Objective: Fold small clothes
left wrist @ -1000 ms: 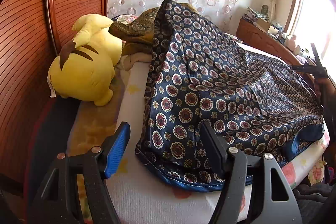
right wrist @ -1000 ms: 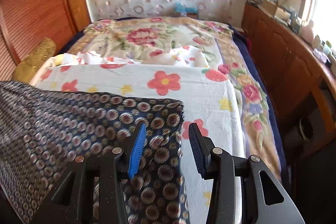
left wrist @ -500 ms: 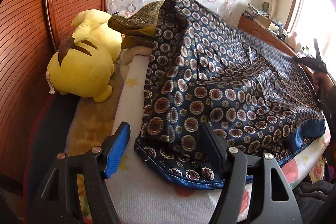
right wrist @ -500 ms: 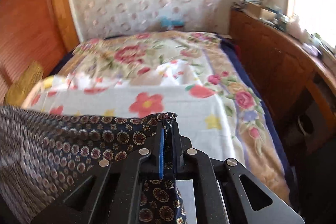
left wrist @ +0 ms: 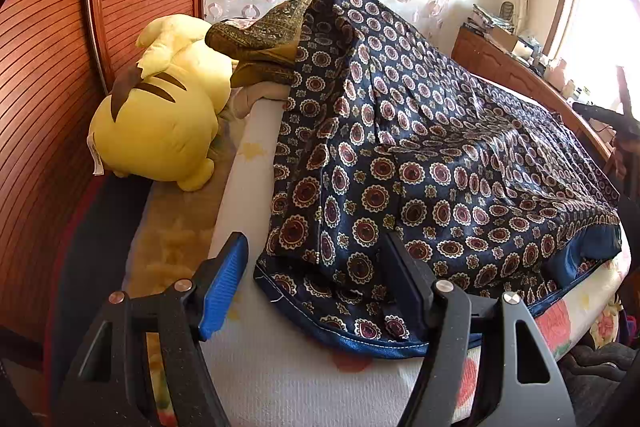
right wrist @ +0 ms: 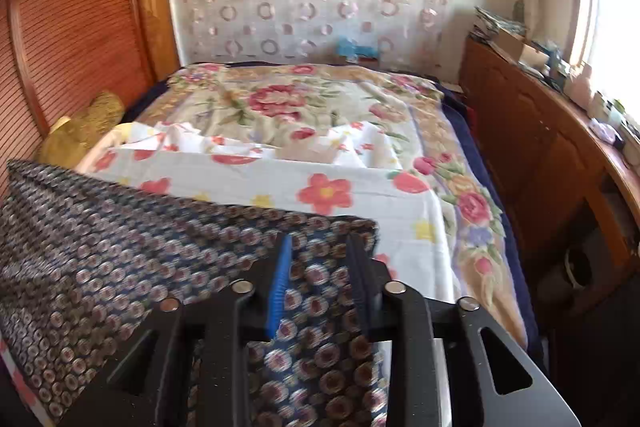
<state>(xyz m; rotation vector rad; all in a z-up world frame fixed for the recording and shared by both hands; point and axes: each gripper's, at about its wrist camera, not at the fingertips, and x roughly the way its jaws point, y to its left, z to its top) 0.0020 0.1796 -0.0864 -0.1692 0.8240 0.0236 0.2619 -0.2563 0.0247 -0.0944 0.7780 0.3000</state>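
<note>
A navy garment with red and cream medallions point(left wrist: 420, 163) lies spread over the flowered bed sheet point(left wrist: 288, 379), its far end draped over a pillow. My left gripper point(left wrist: 316, 279) is open, its right finger resting on the garment's near corner and its left finger beside the hem. In the right wrist view the same garment point(right wrist: 120, 259) lies below my right gripper point(right wrist: 320, 275), whose jaws stand partly open over the garment's corner. The right gripper point(left wrist: 612, 115) shows at the far right edge of the left wrist view.
A yellow plush toy point(left wrist: 160, 123) sits at the headboard point(left wrist: 44, 75) beside an olive patterned pillow point(left wrist: 260, 43). A wooden cabinet point(right wrist: 552, 163) with clutter runs along the bed's right side. A flowered blanket point(right wrist: 304, 103) covers the far bed.
My right gripper was shut on the garment's corner half a second ago and has now opened. The garment's far side has dropped lower. My left gripper stayed open in place.
</note>
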